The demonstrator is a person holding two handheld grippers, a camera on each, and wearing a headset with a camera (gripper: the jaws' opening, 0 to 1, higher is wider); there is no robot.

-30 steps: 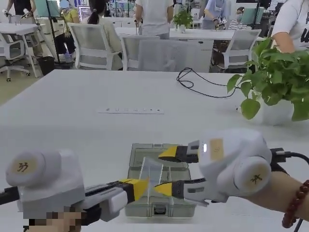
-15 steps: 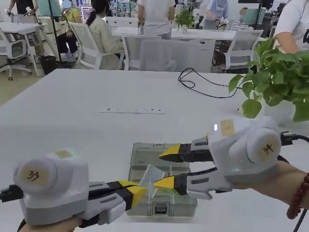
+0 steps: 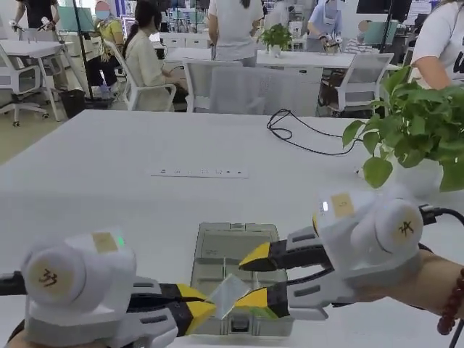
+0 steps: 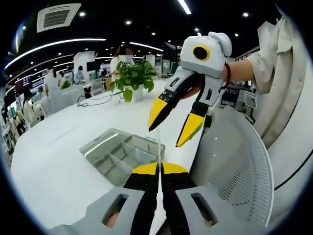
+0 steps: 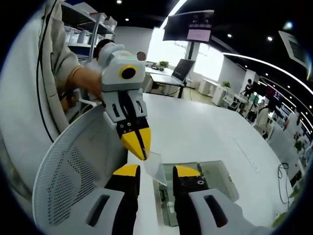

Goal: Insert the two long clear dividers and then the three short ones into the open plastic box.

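My left gripper [image 3: 199, 313], marked "33", pinches the thin clear plastic divider [image 3: 228, 293] above the open grey plastic box [image 3: 232, 243] at the near edge of the white table [image 3: 145, 210]; my right gripper [image 3: 255, 279] gapes around the divider.

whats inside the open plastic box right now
Clear partitions split the box into compartments that look empty. Its near end is hidden by the left tongs, the right tongs and the clear divider.

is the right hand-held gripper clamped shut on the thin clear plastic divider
No, the right hand-held gripper has its jaws wide apart, and the left hand-held gripper pinches the thin clear plastic divider.
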